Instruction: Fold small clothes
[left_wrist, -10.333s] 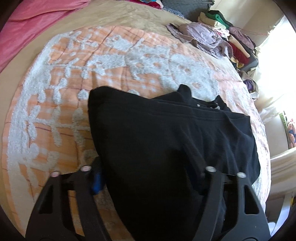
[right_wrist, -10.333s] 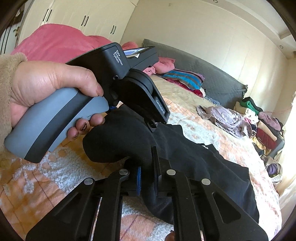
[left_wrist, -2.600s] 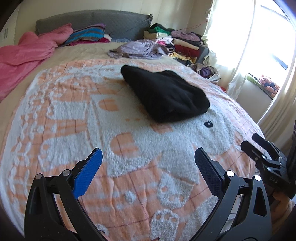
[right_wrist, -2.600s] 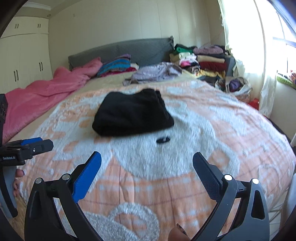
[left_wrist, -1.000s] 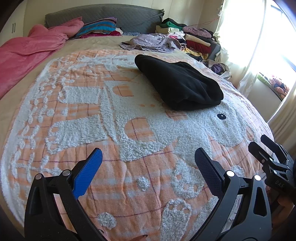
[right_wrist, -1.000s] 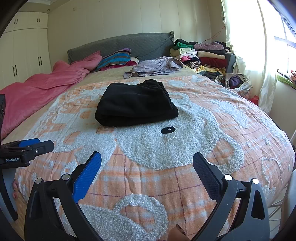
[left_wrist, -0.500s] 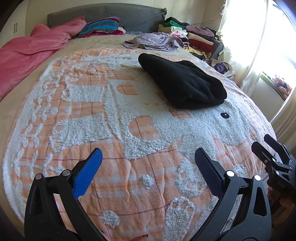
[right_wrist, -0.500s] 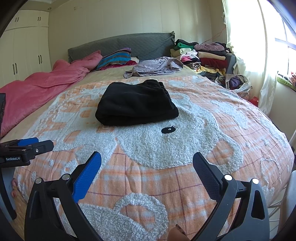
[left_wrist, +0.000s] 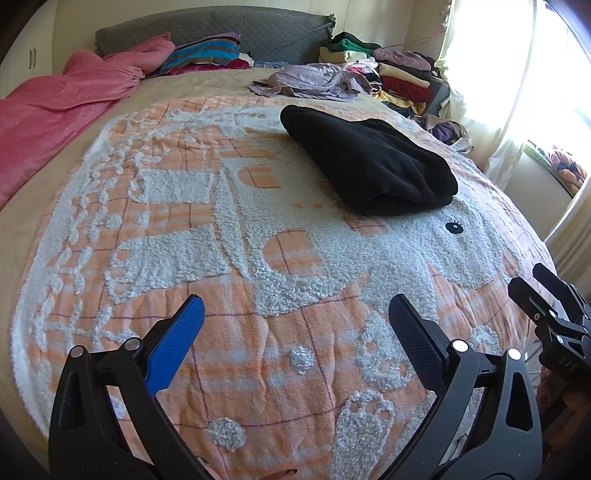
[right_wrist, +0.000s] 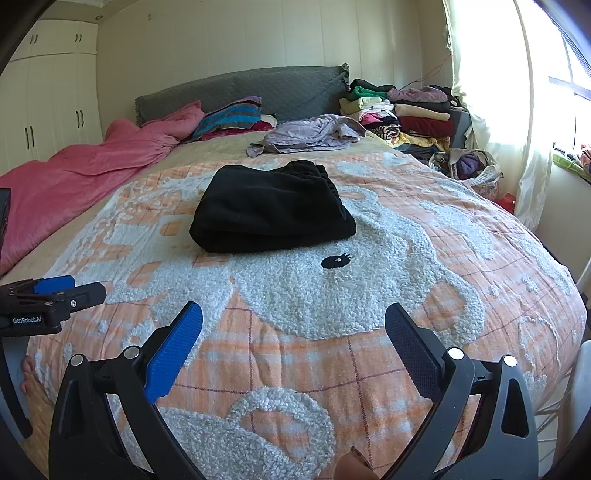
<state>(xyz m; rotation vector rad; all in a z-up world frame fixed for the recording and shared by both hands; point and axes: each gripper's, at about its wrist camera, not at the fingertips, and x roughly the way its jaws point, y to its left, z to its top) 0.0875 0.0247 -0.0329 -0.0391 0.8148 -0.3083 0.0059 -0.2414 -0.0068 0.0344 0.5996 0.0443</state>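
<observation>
Black left gripper (left_wrist: 295, 325) and right gripper (right_wrist: 293, 325) — blue pads (left_wrist: 177, 343), silver screws.

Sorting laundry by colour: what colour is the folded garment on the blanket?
Black; the folded garment shows best in the right wrist view.

Both wrist views low at the bed's (left_wrist: 258, 369) near edge, facing the far headboard (right_wrist: 240, 88), sharing the folded black garment (right_wrist: 269, 210)

Left gripper (left_wrist: 296, 323): jaws spread wide, nothing between the fingers, held low and level. Right gripper (right_wrist: 293, 330): same wide spread, also holding nothing, positioned beside the left, well apart.
</observation>
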